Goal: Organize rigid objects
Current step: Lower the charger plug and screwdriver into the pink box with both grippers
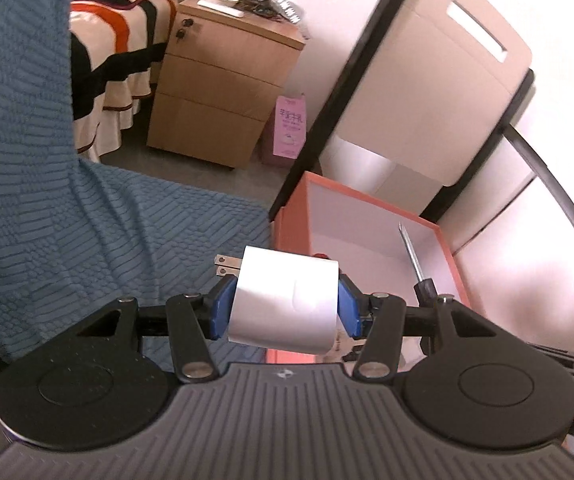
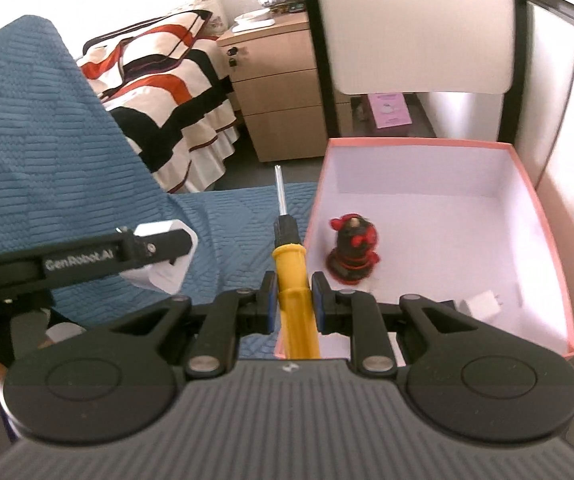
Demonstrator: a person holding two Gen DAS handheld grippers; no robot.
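Observation:
My left gripper (image 1: 283, 308) is shut on a white plug adapter (image 1: 285, 300) with two metal prongs pointing left, held over the blue cover by the left wall of the orange box (image 1: 291, 216). My right gripper (image 2: 293, 300) is shut on a yellow-handled screwdriver (image 2: 293, 276), shaft pointing away, at the box's left wall (image 2: 315, 208). The screwdriver's tip also shows in the left wrist view (image 1: 413, 256). Inside the box stand a red and black figurine (image 2: 353, 250) and a small white charger (image 2: 483, 304). The left gripper also shows in the right wrist view (image 2: 163, 256).
A blue textured cover (image 1: 87, 220) lies under and left of the box. A wooden drawer cabinet (image 2: 279, 92), a striped bed (image 2: 167, 80) and a pink carton (image 1: 289, 128) stand behind. A white chair back (image 2: 415, 24) rises behind the box.

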